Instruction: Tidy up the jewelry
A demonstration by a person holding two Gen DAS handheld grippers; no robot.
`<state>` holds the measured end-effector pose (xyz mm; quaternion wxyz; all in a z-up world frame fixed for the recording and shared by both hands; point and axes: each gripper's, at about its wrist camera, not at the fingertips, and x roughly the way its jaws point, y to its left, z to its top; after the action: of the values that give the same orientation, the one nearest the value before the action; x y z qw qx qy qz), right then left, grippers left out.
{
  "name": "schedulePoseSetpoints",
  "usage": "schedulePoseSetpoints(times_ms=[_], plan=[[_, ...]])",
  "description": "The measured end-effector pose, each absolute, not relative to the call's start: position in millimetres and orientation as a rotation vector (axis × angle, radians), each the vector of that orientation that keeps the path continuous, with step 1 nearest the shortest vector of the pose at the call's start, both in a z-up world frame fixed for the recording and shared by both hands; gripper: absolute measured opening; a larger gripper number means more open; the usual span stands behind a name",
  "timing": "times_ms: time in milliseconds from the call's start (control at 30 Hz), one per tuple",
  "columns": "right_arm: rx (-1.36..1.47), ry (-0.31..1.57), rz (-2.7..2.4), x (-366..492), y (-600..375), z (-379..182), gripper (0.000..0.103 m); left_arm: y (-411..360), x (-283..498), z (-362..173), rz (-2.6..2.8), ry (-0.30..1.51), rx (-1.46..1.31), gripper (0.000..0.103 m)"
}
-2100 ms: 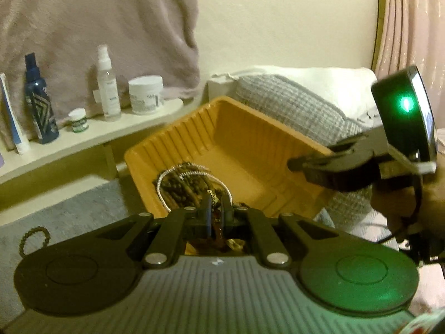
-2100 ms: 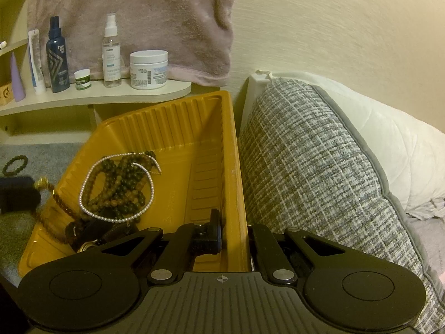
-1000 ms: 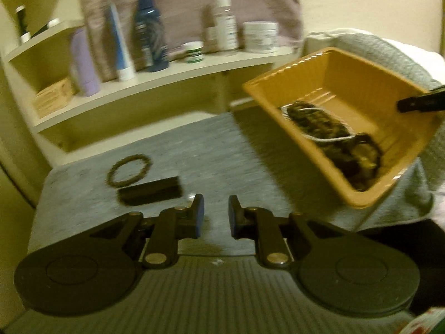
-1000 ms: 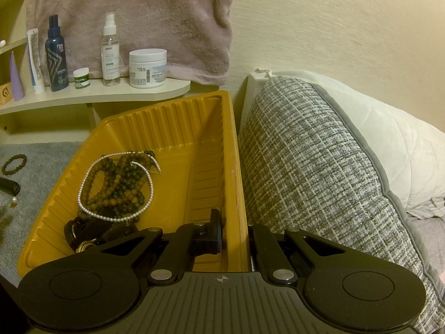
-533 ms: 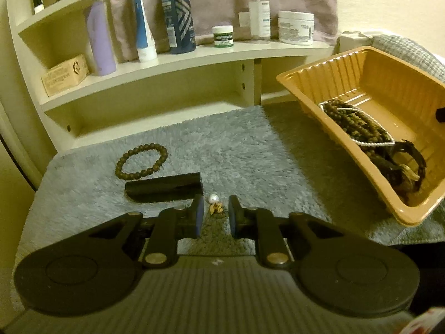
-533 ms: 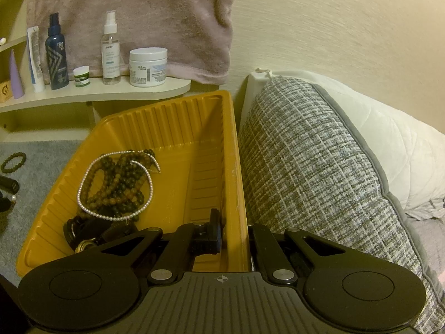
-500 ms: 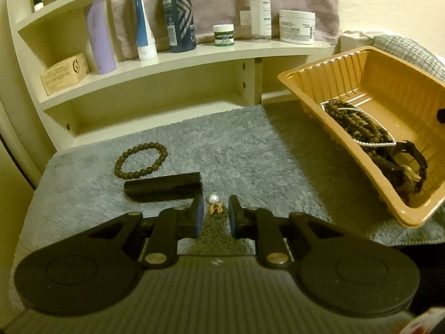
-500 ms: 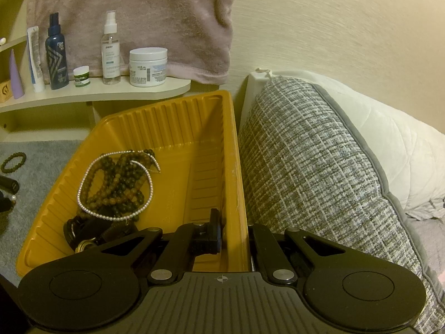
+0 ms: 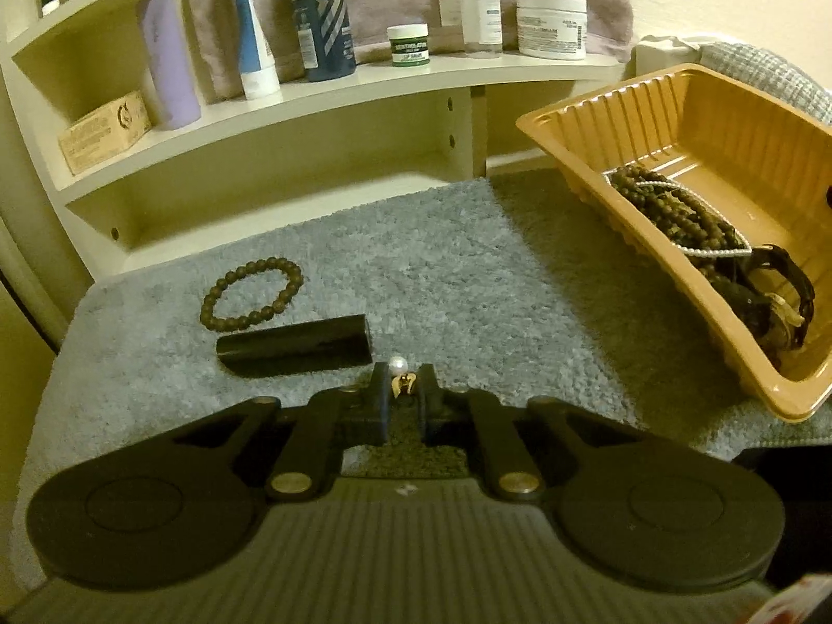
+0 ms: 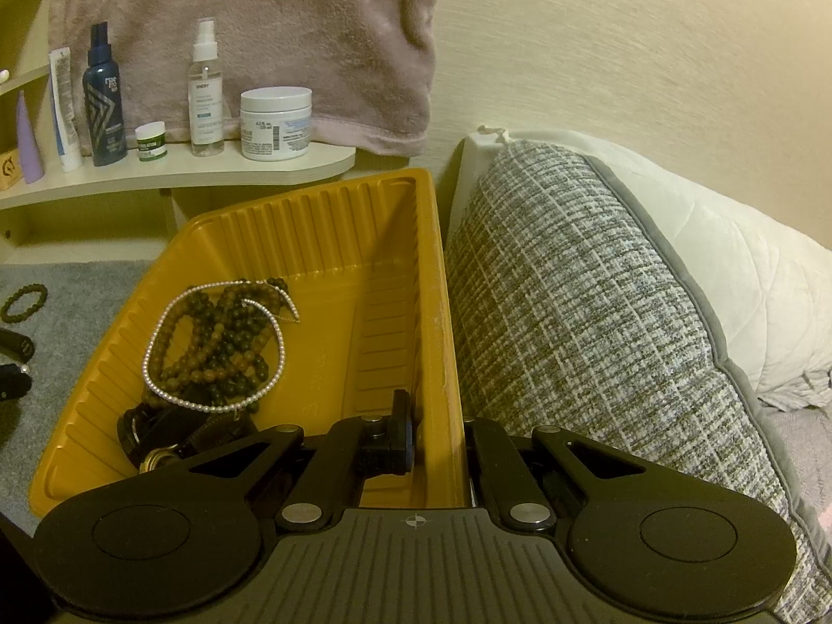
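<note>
In the left wrist view my left gripper [image 9: 403, 390] is open, low over the grey mat [image 9: 468, 281], with a small gold and pearl earring [image 9: 400, 373] between its fingertips. A black tube [image 9: 294, 346] and a brown bead bracelet [image 9: 252, 286] lie just beyond it. The yellow tray [image 9: 572, 127] at right holds bead necklaces [image 9: 671, 213], a pearl strand and a dark watch. In the right wrist view my right gripper [image 10: 437, 431] is shut on the tray's right wall [image 10: 447, 343], holding it tilted; the necklaces [image 10: 218, 343] lie inside.
A cream shelf [image 9: 322, 88] behind the mat carries bottles, a tube and jars. A pink towel [image 10: 260, 26] hangs on the wall above it. A grey woven pillow [image 10: 598, 322] and a white pillow [image 10: 738, 270] press against the tray's right side.
My left gripper left the tray, swung left and dropped to the mat; its fingertips now sit around the pearl earring. The right gripper and the tray have hardly moved.
</note>
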<state>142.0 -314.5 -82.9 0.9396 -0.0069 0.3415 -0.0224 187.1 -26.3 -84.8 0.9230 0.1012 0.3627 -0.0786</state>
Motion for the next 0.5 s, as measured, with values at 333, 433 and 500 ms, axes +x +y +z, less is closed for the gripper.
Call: schedulePoseSetpoints(times_ms=[333,433,500], plan=[[-0.015,0.697,-0.046,142.3,-314.1,-82.6,0.004,-30.9,183.5,-71.9,-0.185,0.722,0.208,0.009],[-0.015,0.697,-0.046,142.1,-314.1,-82.3,0.004,-33.7,182.7,-67.6,-0.193,0.712,0.208,0.009],[-0.016,0.697,-0.046,142.1,-314.0,-82.3,0.004,-35.3,181.9,-65.0,-0.202,0.706,0.205,0.009]])
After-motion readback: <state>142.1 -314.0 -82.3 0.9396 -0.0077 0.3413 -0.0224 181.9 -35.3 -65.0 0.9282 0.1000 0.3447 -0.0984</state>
